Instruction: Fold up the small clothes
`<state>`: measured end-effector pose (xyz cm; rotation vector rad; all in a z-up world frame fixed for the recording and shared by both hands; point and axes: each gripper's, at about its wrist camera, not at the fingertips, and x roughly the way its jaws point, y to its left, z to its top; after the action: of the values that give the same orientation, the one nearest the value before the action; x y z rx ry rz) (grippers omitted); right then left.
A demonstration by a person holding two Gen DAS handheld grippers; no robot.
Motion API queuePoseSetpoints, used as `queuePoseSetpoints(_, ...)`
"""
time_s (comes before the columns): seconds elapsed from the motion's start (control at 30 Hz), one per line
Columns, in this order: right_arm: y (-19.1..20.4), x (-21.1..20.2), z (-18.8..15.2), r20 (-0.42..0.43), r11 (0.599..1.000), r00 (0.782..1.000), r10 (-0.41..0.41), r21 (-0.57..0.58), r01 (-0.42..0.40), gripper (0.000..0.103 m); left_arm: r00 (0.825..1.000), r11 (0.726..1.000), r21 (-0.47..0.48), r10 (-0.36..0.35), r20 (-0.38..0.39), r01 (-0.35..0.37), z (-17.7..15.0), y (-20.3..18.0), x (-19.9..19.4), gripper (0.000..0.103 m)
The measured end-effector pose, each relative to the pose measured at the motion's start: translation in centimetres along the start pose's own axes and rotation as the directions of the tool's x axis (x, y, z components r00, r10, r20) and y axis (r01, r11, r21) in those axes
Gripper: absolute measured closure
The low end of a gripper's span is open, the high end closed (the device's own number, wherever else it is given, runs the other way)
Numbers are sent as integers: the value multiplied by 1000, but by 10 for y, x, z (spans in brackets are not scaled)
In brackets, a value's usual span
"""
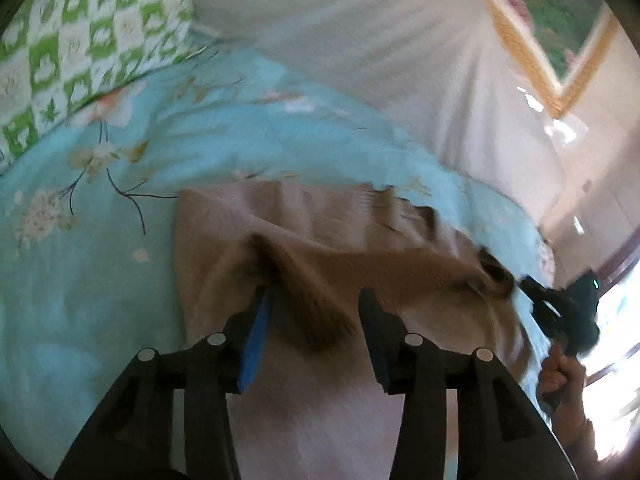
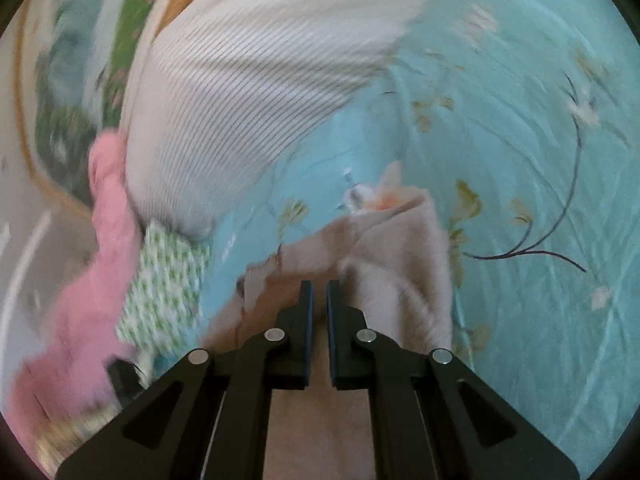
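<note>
The beige garment (image 1: 320,232) lies on the blue flowered bedspread (image 1: 80,280), partly doubled over, with a raised fold running across its middle. Its far edge points toward the ribbed white bolster (image 1: 360,40) at the head of the bed, and the green checked pillow (image 1: 80,40) sits at the far left corner.

My left claw (image 1: 316,300) hangs over the near part of the cloth with its jaws spread wide and nothing between them. My right claw (image 2: 317,292) has its jaws drawn nearly together; cloth lies beneath and ahead of the tips, but I cannot tell whether a layer is pinched in that narrow gap.

The fabric looks soft, limp and light, a fuzzy knit I think. I expect it to drape and sag the moment I lift it, and to cling a little to the bedspread instead of sliding. It should not be fragile. I judge the best hold is at corners or along a hem, one claw at each end of an edge, pinching a single layer so the fold carries over flat.
</note>
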<state>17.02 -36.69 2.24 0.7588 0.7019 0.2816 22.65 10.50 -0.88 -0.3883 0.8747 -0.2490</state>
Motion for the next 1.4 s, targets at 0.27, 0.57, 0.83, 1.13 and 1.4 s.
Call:
queuePoseSetpoints(0.27, 40, 32, -18, -237, 962, 970, -49, -273, -18, 96, 986, 980, 164, -94, -139, 116, -36, -58, 11, 47)
queuePoseSetpoints(0.57, 41, 109, -21, -352, 946, 930, -106, -325, -15, 95, 989, 987, 158, 17, -144, 6, -1, -37, 58, 47)
queuePoseSetpoints(0.83, -5, 88, 34, -86, 980, 979, -182, -102, 174, 95, 998, 995, -83, 51, -44, -54, 39, 42, 54, 59)
queuePoseSetpoints(1.13, 11, 23, 11, -8, 983, 986, -169, -70, 168, 92, 996, 990, -114, 89, 18, -87, 10, 32, 19, 51)
queuePoseSetpoints(1.4, 46, -2, -48, -42, 980, 989, -143, -143, 136, 58, 998, 988, -142, 55, 11, -53, -42, 14, -32, 50)
